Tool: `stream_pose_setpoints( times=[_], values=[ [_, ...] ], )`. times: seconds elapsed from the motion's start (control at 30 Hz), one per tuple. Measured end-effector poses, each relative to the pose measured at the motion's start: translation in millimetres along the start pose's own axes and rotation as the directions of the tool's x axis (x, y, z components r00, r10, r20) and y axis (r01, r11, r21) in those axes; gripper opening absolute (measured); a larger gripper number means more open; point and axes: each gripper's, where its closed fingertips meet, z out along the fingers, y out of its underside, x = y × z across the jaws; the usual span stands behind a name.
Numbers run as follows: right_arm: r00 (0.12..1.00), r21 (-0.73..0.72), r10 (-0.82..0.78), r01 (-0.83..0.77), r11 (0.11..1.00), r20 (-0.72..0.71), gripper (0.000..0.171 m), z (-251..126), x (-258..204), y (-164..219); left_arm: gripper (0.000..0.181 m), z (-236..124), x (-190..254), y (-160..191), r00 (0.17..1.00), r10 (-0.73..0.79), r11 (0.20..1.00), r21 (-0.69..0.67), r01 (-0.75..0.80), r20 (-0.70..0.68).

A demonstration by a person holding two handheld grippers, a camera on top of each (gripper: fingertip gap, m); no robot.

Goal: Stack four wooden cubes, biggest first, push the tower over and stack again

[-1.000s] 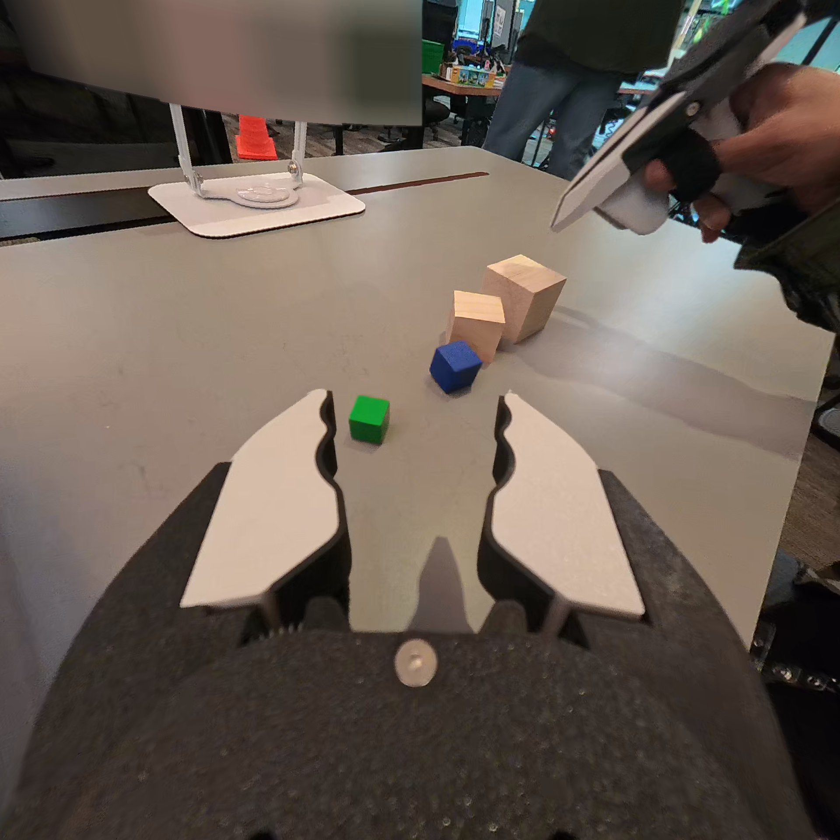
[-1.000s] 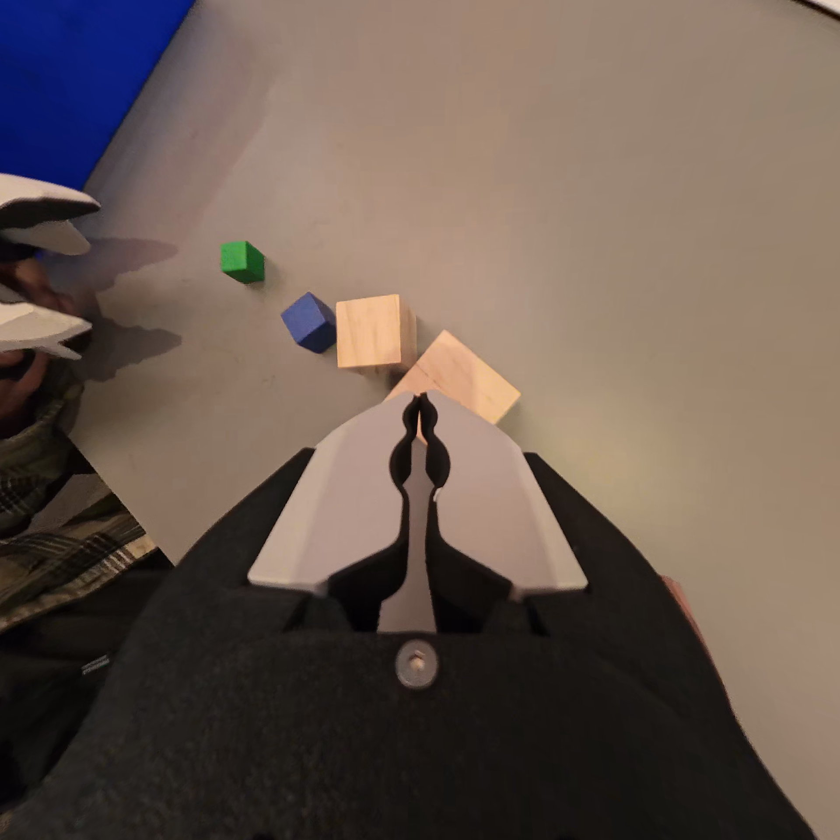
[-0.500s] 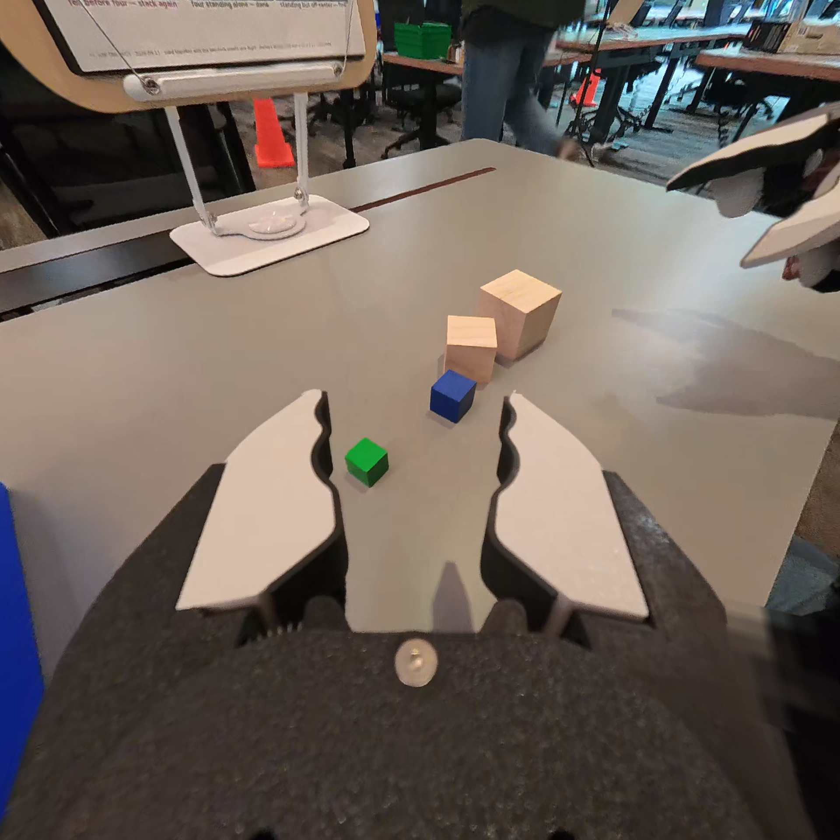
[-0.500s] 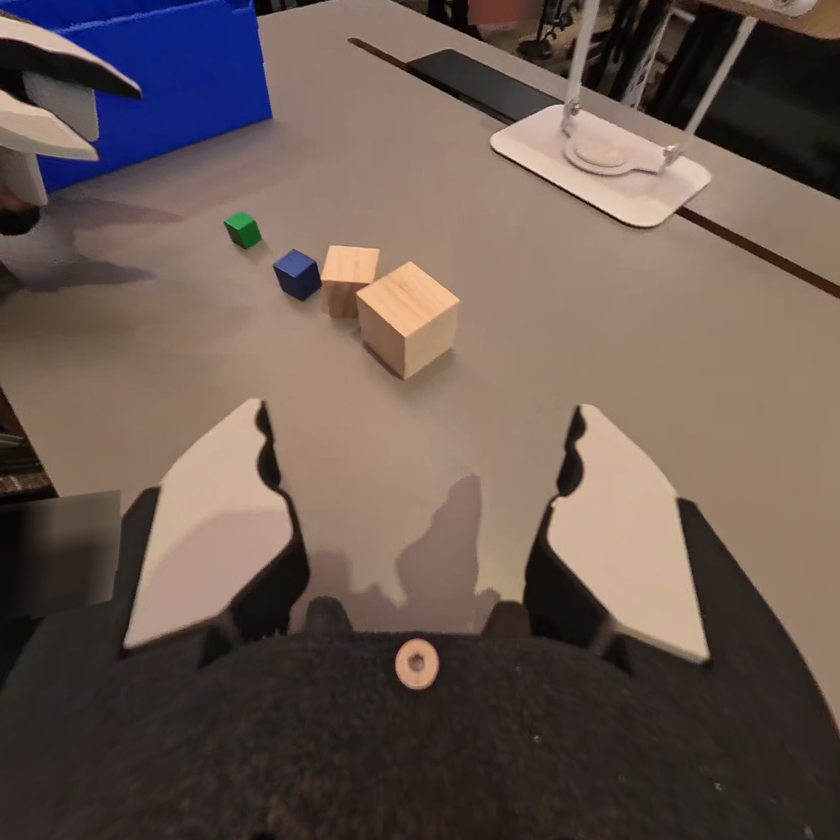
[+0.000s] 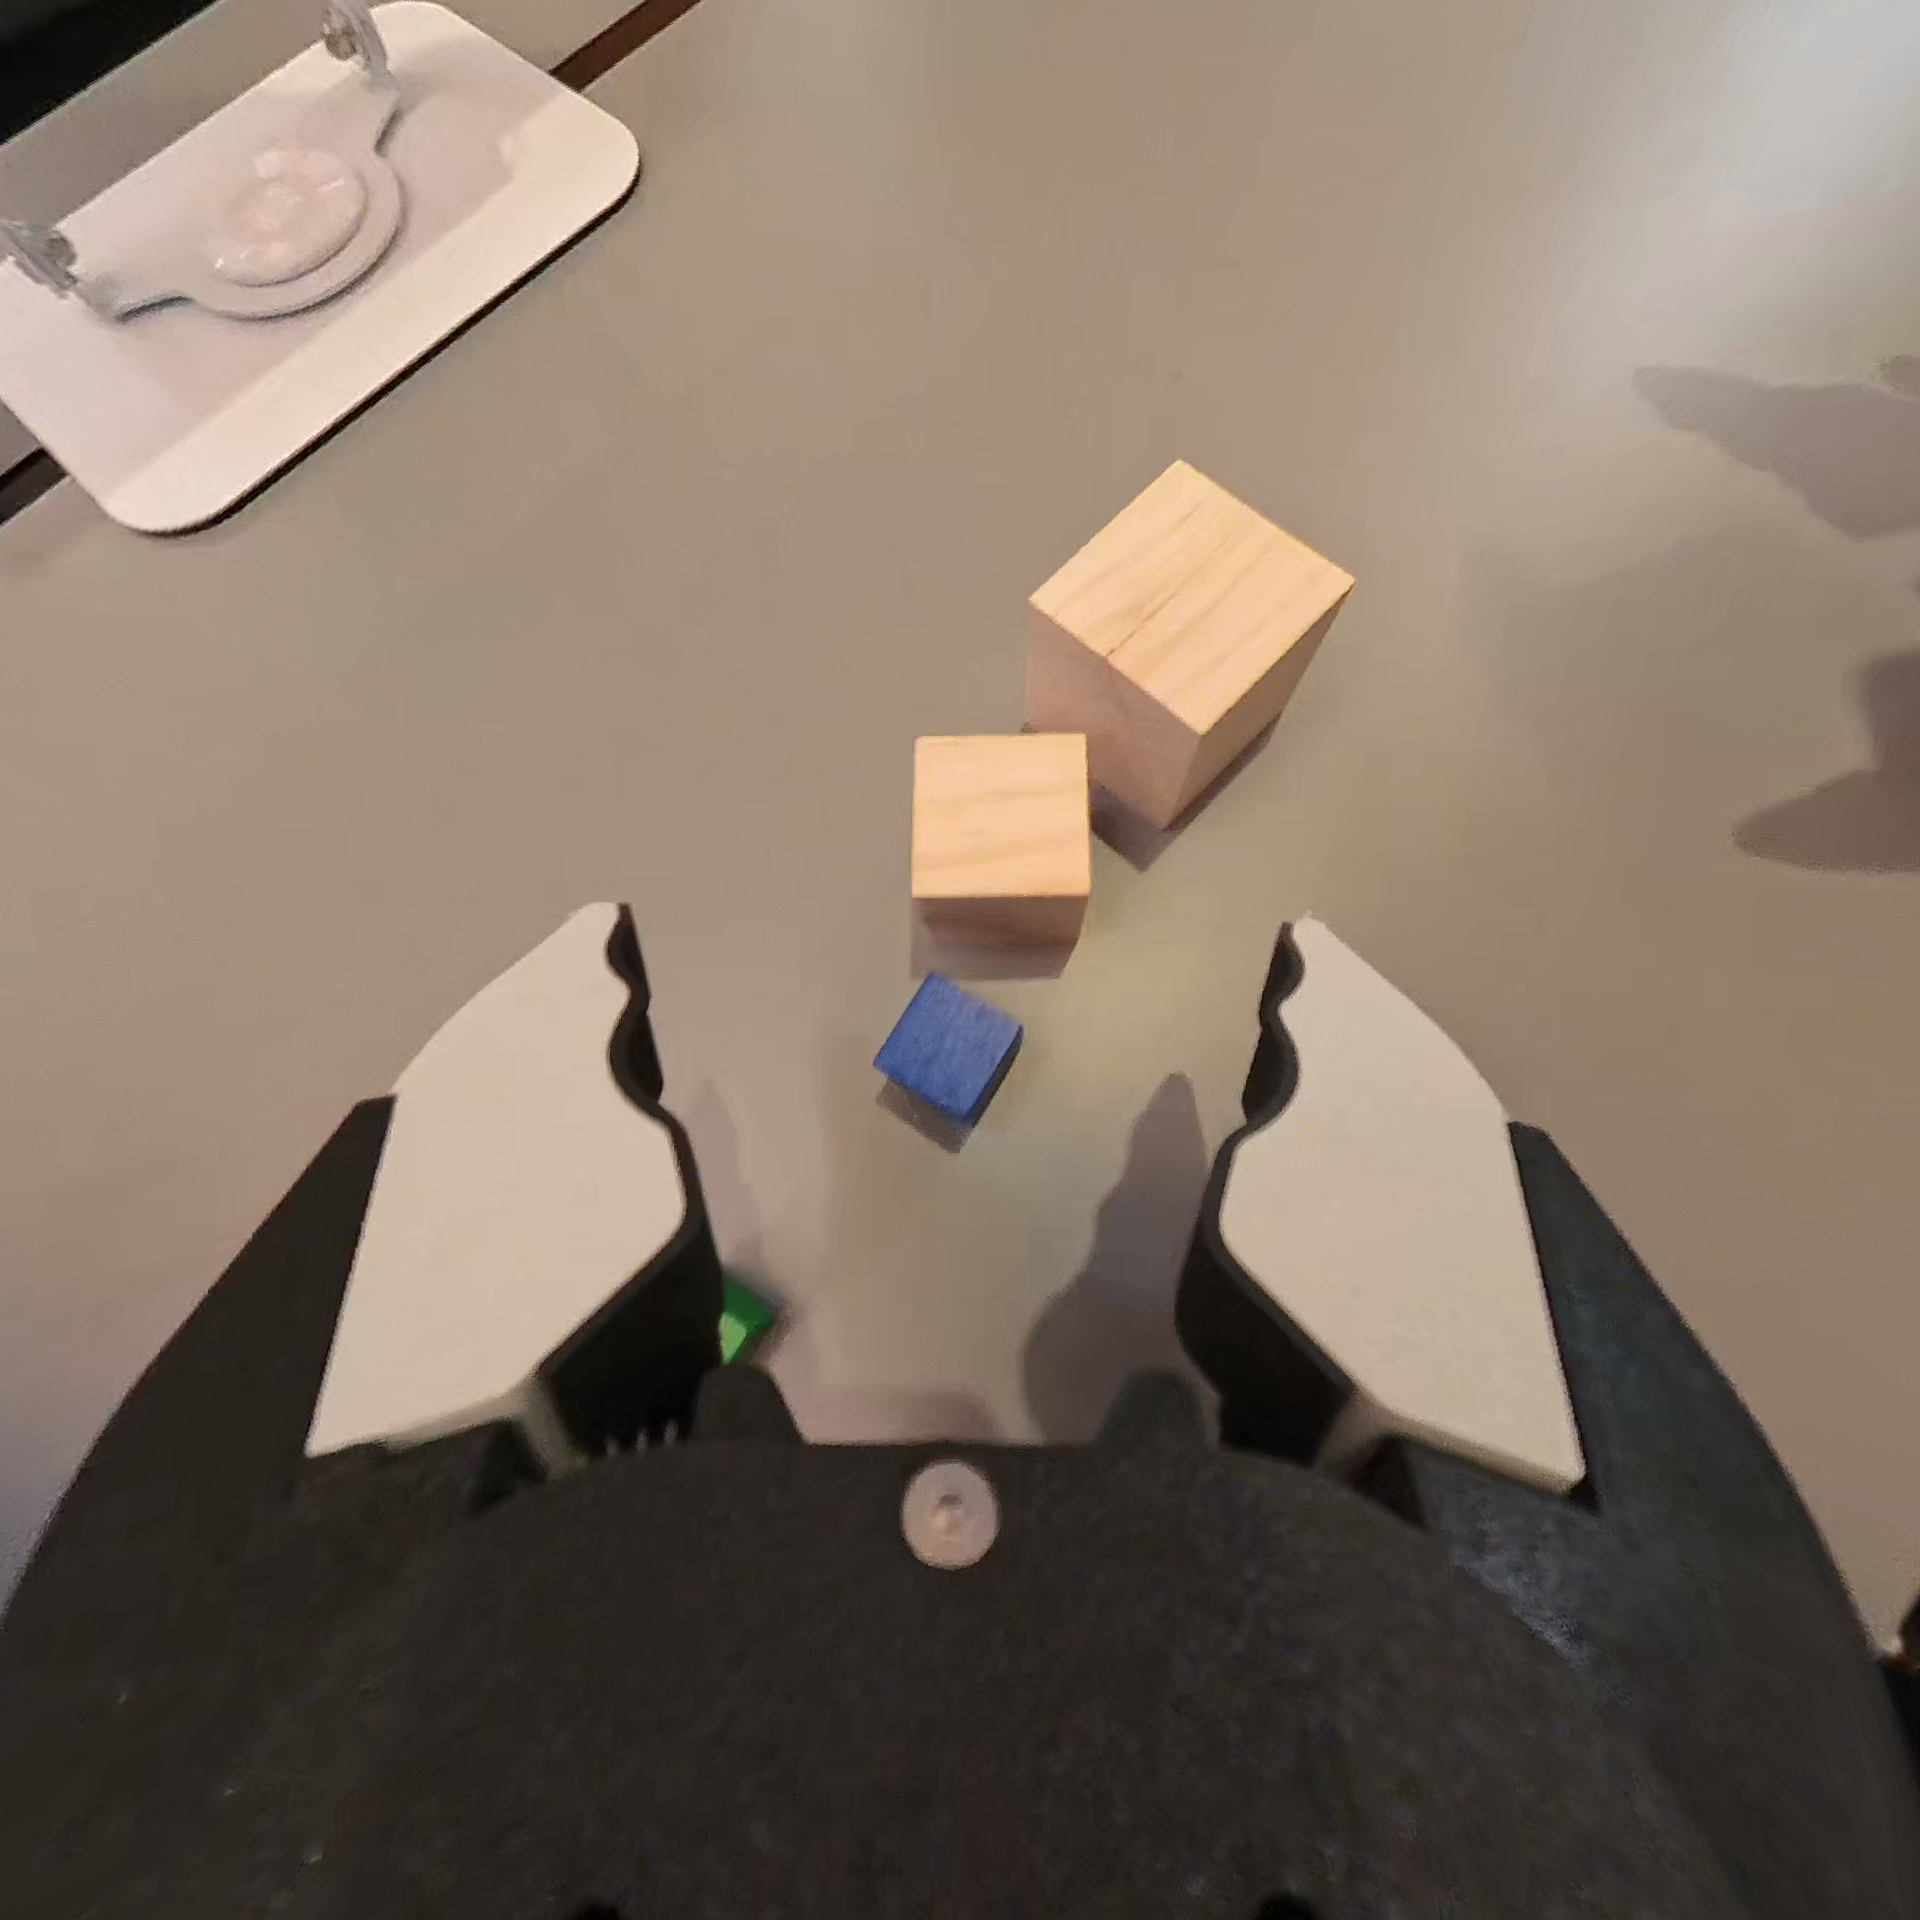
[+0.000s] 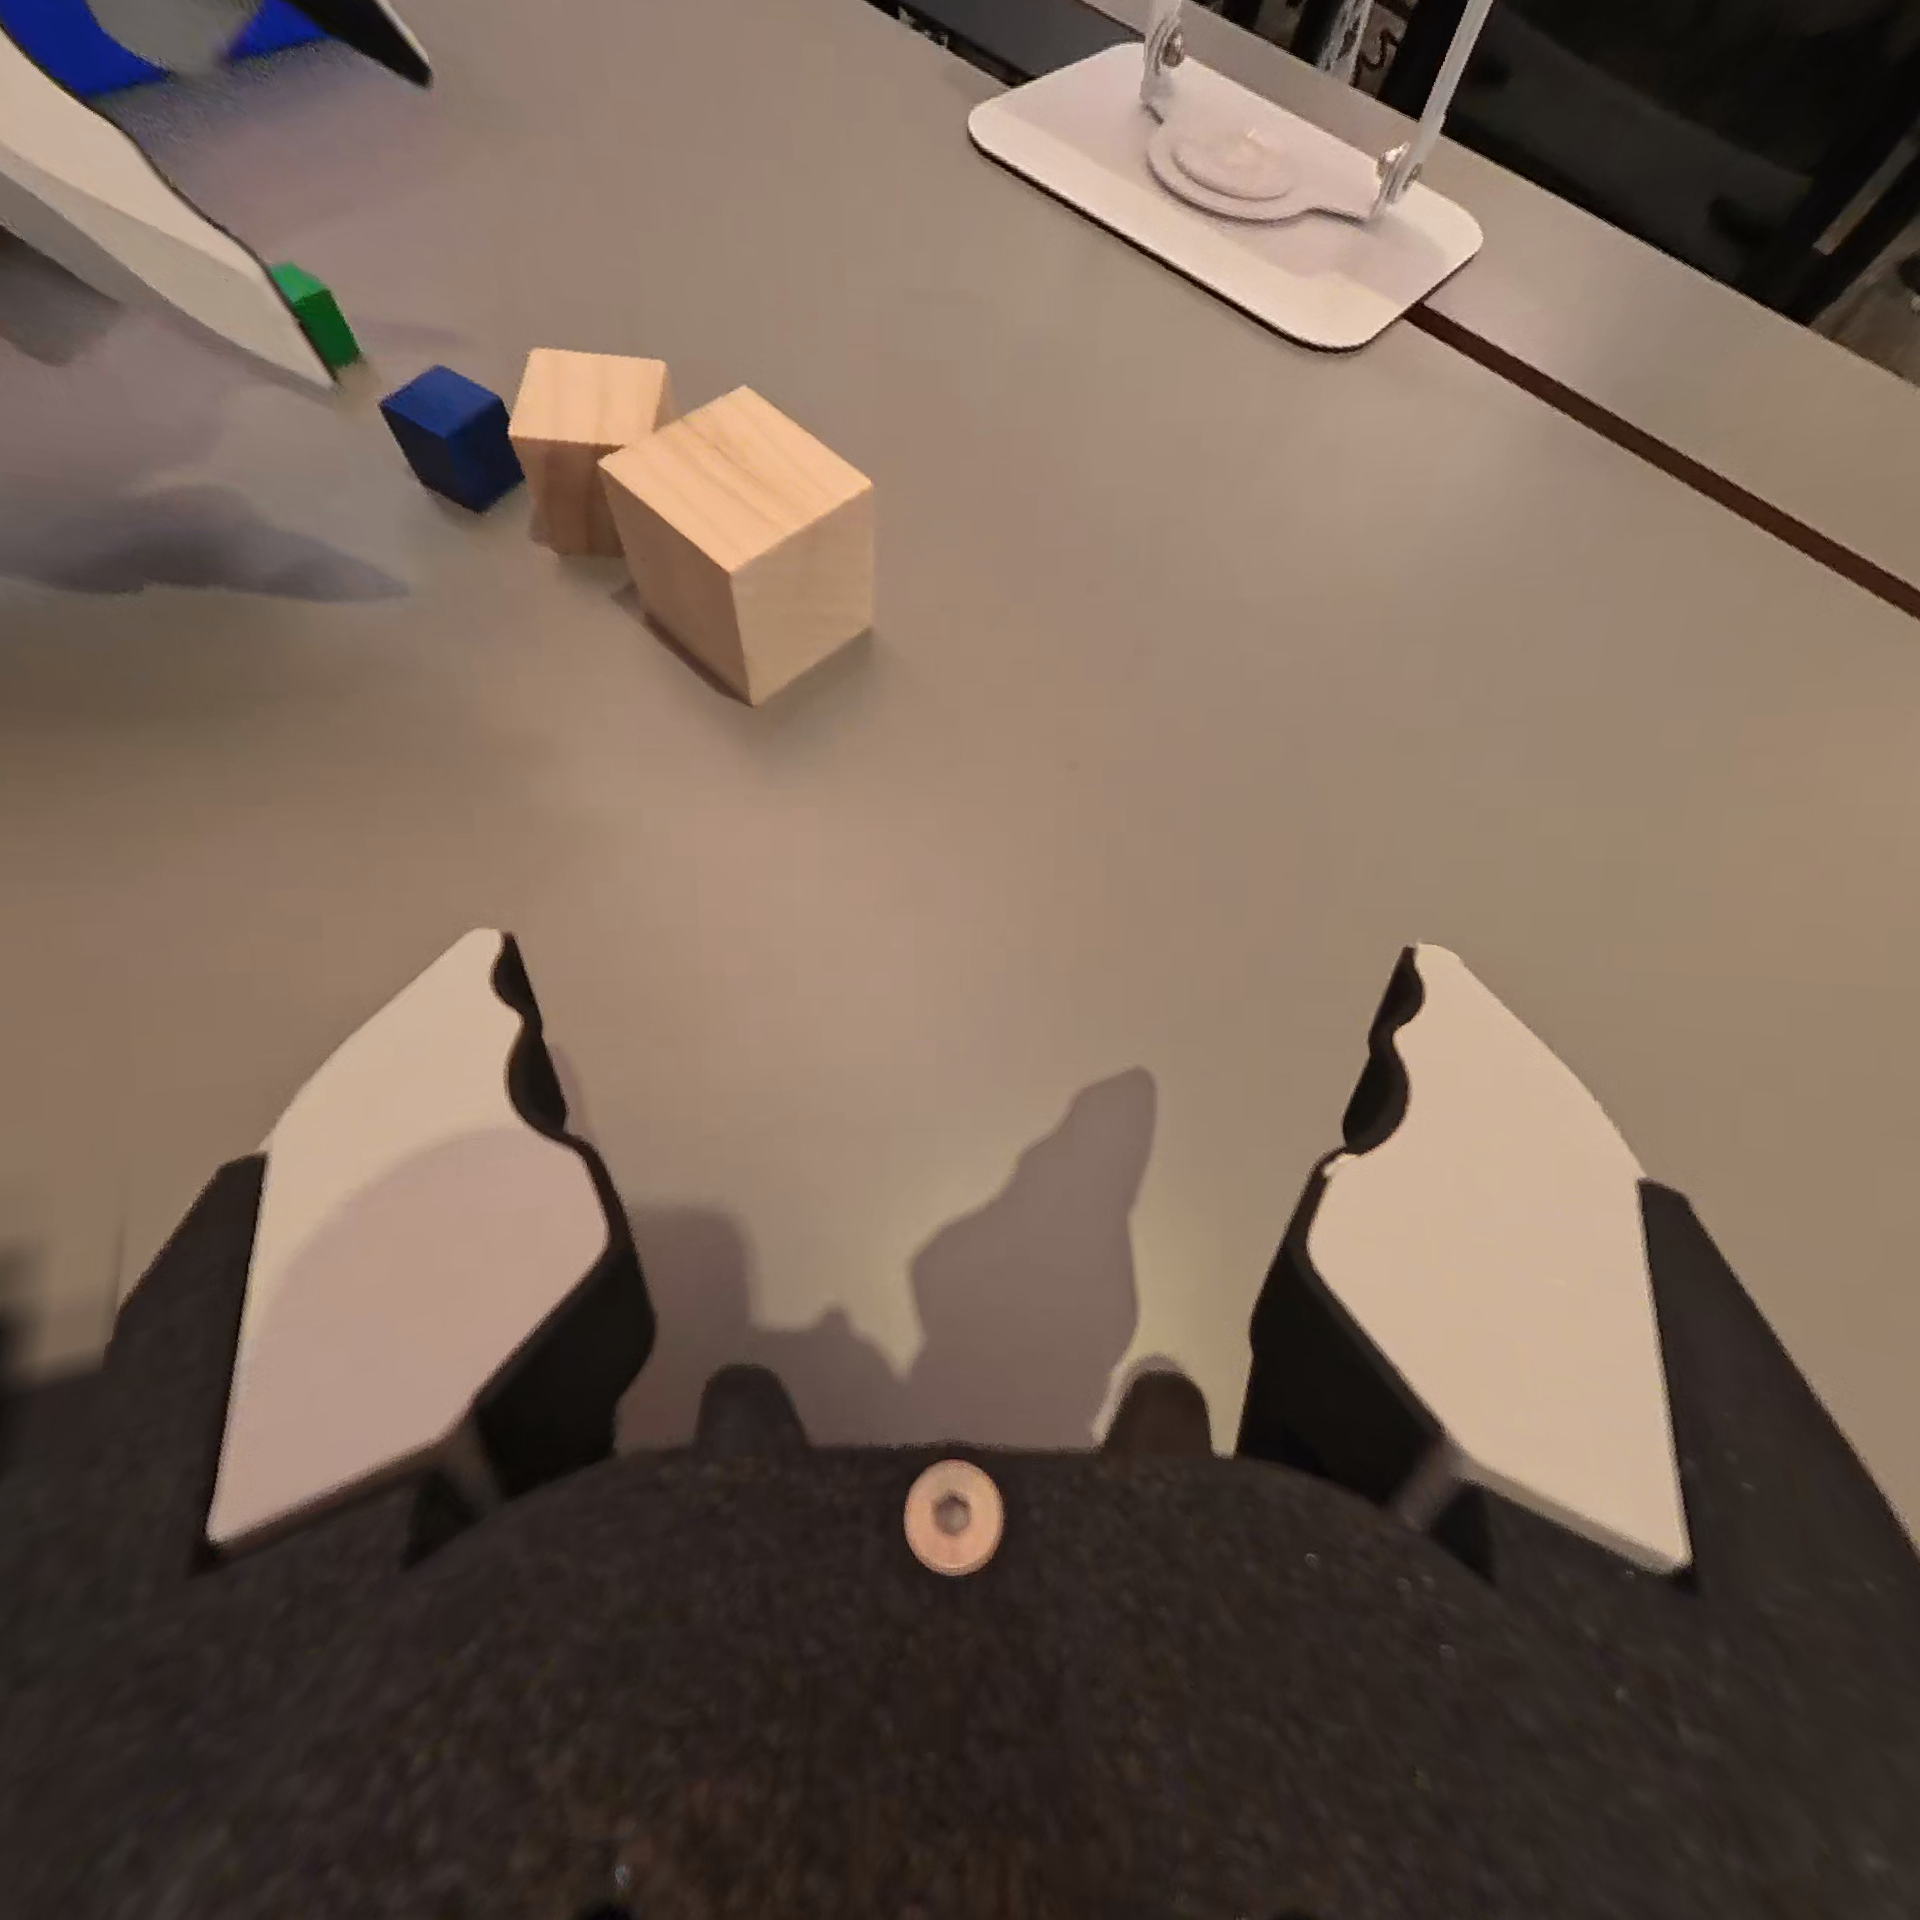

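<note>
Four cubes lie in a loose row on the grey table (image 5: pixel 1039 260), none on top of another. The largest wooden cube (image 5: pixel 1179 639) stands at the far end of the row. The medium wooden cube (image 5: pixel 1001 826) is just beside it, and from the right wrist view they seem to touch at a corner, but this is not sure. The blue cube (image 5: pixel 948 1047) sits near the medium one, with a small gap between them. The green cube (image 5: pixel 744 1333) is the smallest; most of it is hidden behind the left finger of the left gripper (image 5: pixel 956 935), so only a corner shows there.

The left gripper has its jaws wide apart and holds nothing; it hangs above the blue and green cubes. In the right wrist view one of its fingers reaches down just beside the green cube (image 6: pixel 317 312). The right gripper (image 6: pixel 956 945) is also spread wide and empty, well apart from the cubes, with bare table between its fingers.

A white stand base (image 5: pixel 281 260) rests near the far edge of the table.
</note>
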Motion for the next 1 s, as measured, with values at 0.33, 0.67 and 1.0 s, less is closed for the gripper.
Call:
stream_pose_setpoints(
  times=[0.33,0.67,1.0],
  values=[
    [0.999,0.0,0.013,-0.013,1.0,0.04,0.145,1,-4,4,0.107,21,7,-4,1.0,0.007,0.999,-0.033,-0.007,-0.006],
    [0.997,-0.005,0.02,-0.019,1.0,0.069,0.141,0,-9,5,0.091,24,10,4,0.993,0.084,0.979,-0.179,-0.098,-0.087],
    [0.996,-0.007,0.023,-0.022,1.0,0.089,0.137,-3,-14,4,0.076,29,17,-2,0.971,0.117,0.902,-0.386,-0.192,-0.209]
  ],
)
